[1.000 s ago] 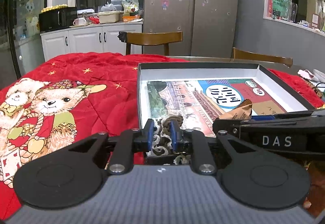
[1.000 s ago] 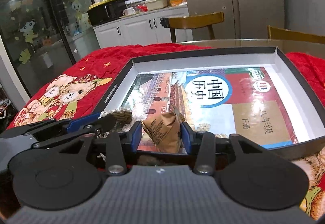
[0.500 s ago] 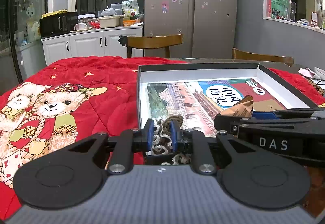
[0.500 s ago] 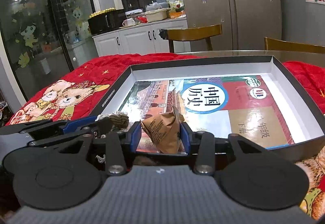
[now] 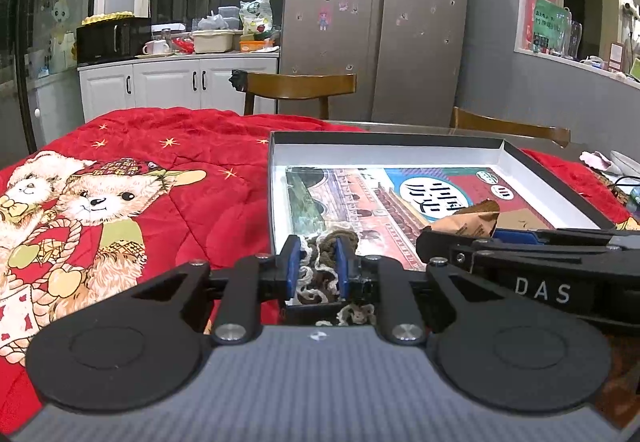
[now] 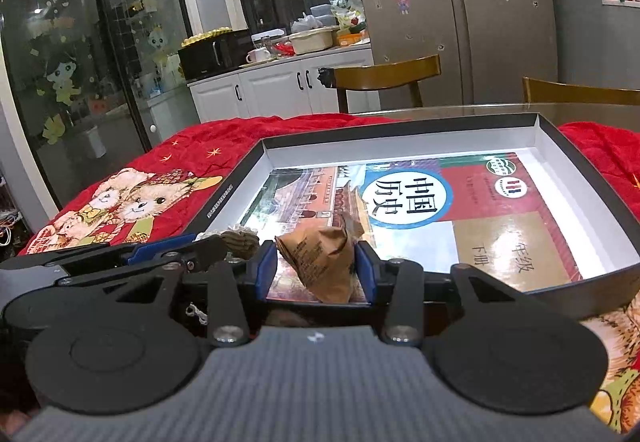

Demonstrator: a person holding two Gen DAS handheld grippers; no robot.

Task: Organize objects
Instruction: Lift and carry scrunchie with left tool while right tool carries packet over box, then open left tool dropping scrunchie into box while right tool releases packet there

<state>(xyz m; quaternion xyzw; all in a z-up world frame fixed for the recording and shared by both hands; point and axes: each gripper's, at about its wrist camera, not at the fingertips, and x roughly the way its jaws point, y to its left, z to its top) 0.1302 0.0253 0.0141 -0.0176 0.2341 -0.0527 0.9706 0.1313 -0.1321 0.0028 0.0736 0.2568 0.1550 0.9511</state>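
A shallow black box [image 6: 548, 137] with white inner walls lies on the table, and a history textbook [image 6: 480, 209] lies flat inside it. At the box's near left corner my left gripper [image 5: 317, 266] is shut on a bundle of brown and cream cord [image 5: 318, 276]. My right gripper [image 6: 314, 268] is just to its right, over the near rim. Its jaws are opening. A crumpled brown paper packet [image 6: 320, 262] stands between them on the book, with a small gap at each pad. The left wrist view shows the packet [image 5: 468, 219] at the right gripper's tips [image 5: 440, 242].
A red quilt with teddy bears [image 5: 120, 201] covers the table left of the box. Two wooden chairs [image 5: 300, 85] [image 6: 580, 93] stand beyond the far edge, in front of a steel fridge [image 5: 380, 21] and white cabinets [image 5: 160, 81]. Cloth and cables [image 5: 608, 161] lie at the far right.
The right jaws have spread and no longer press on the brown packet, which stays in the box. The right view has tipped up slightly. The left gripper still holds the cord bundle.
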